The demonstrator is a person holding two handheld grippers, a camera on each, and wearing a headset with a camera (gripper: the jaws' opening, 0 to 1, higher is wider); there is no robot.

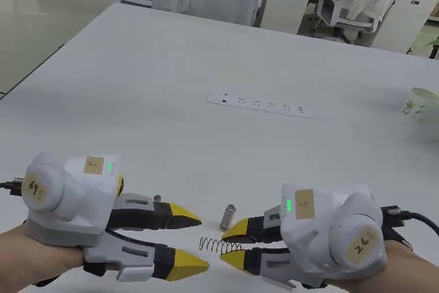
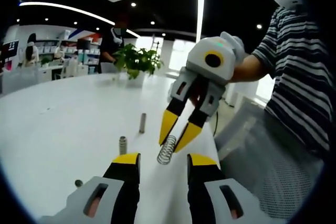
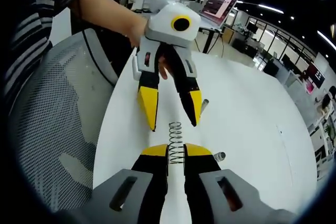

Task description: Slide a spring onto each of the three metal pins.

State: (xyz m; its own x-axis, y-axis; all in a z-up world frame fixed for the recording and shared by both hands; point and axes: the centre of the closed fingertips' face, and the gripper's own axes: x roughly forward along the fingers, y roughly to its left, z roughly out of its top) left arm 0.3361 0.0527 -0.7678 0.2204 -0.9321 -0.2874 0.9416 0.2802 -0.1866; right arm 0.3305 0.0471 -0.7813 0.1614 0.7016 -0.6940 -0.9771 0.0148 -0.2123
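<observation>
- Spring (image 1: pixel 211 243) in hand: it hangs level just above the worktop (image 1: pixel 206 53). The right hand-held gripper (image 1: pixel 225 246) pinches it at one end, its jaws drawn in almost to the width of the coil.
- The spring's free end points at the left hand-held gripper (image 1: pixel 201 241), which is spread wide and carries nothing. The last coils reach about to the gap between its yellow tips without touching either one.
- Just behind the two grippers stands the dressed pin (image 1: pixel 228 217), upright and apparently with a coil wound down it. It is small in every view, so I read it as loaded rather than know it. On that reading, one of the three is done.
- The bare pin (image 2: pixel 142 123) stands upright farther along the worktop, a plain smooth cylinder with nothing on it.
- The third pin (image 1: pixel 157 199) is a short stub close beside the left hand-held gripper. It is too small to tell for sure, but it looks unloaded.
- What is left, as I judge it: turn the held spring upright, slide it over one empty pin, then bring another spring to the last.
</observation>
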